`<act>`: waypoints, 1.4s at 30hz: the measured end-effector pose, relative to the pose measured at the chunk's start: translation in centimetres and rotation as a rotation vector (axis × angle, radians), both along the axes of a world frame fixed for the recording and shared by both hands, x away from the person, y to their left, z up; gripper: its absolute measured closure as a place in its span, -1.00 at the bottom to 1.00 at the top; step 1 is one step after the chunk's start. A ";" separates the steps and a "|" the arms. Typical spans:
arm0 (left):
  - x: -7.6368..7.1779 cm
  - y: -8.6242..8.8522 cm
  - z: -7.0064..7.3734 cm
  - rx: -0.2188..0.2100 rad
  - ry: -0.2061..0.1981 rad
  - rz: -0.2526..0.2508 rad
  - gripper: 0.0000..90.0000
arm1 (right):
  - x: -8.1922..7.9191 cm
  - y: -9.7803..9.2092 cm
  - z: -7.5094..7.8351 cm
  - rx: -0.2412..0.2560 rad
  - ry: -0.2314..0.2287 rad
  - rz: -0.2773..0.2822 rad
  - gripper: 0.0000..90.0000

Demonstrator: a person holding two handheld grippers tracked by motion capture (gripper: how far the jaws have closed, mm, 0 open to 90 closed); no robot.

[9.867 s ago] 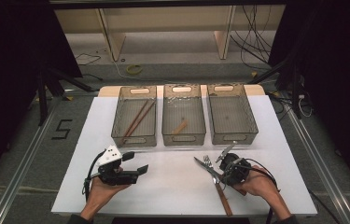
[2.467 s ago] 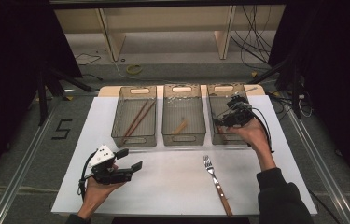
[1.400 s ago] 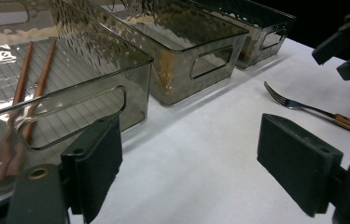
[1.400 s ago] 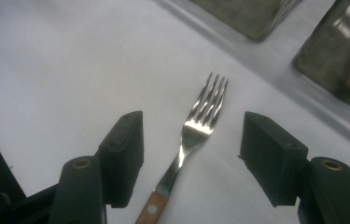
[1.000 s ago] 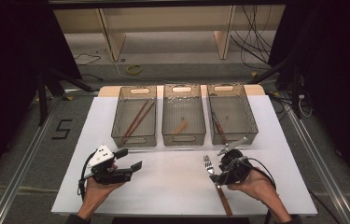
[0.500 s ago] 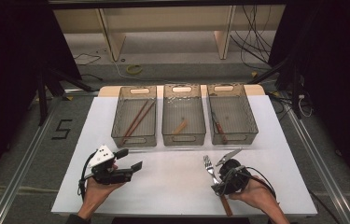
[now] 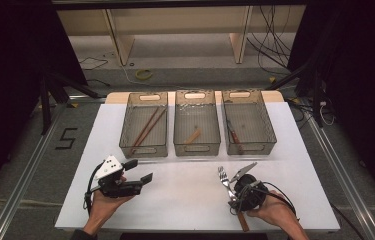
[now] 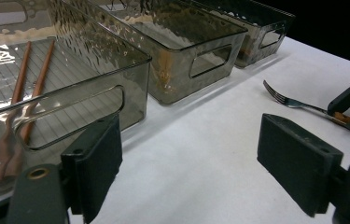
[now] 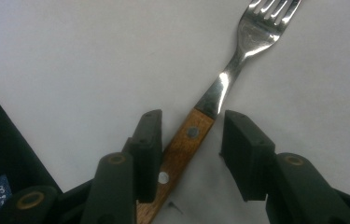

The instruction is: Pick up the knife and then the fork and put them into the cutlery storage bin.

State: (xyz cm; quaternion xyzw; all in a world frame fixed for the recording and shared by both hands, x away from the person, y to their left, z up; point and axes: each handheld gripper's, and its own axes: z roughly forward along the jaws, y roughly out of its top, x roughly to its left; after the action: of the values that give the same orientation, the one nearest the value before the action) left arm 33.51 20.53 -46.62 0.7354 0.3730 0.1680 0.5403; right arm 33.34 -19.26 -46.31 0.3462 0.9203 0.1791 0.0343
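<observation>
Right gripper view: fork (image 9: 196, 130) handle lies between the spread hand-held gripper (image 9: 189, 149) jaws

A white-topped table (image 7: 185, 190) stands on a grey floor (image 7: 30, 150) marked with a black numeral 5 (image 7: 66, 138). Pale wooden furniture legs (image 7: 117, 37) rise beyond it, cables (image 7: 270, 40) trail nearby, and dark curtains (image 7: 10, 60) flank both sides.
</observation>
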 end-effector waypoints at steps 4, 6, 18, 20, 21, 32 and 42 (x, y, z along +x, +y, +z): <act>0.0 0.0 0.0 0.001 0.000 0.000 -0.52 | -0.1 0.2 0.0 -0.029 -0.012 0.010 0.42; 0.0 0.0 0.0 0.000 0.000 0.000 -0.53 | 0.0 0.2 0.0 -0.034 -0.014 0.008 0.44; 0.0 0.0 0.0 0.001 0.000 -0.001 -0.52 | 0.2 0.0 0.0 -0.041 -0.017 -0.003 0.62; 0.0 0.0 0.0 0.001 0.001 -0.001 -0.52 | 0.2 0.0 0.0 -0.041 -0.017 -0.004 0.64; 0.0 0.0 0.0 0.000 0.001 -0.002 -0.52 | 0.2 0.0 0.0 -0.040 -0.017 -0.004 0.64; 0.0 0.0 0.0 0.001 0.001 -0.001 -0.52 | 0.2 0.0 0.1 -0.052 -0.031 -0.001 0.72; 0.0 0.0 -0.1 0.001 0.000 0.000 -0.52 | 0.1 -0.1 0.1 -0.050 -0.035 0.005 0.73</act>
State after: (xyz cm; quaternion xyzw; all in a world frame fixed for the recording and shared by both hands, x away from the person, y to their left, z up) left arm 33.52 20.51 -46.67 0.7356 0.3728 0.1681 0.5400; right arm 33.46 -19.33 -46.23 0.3398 0.9246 0.1621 0.0585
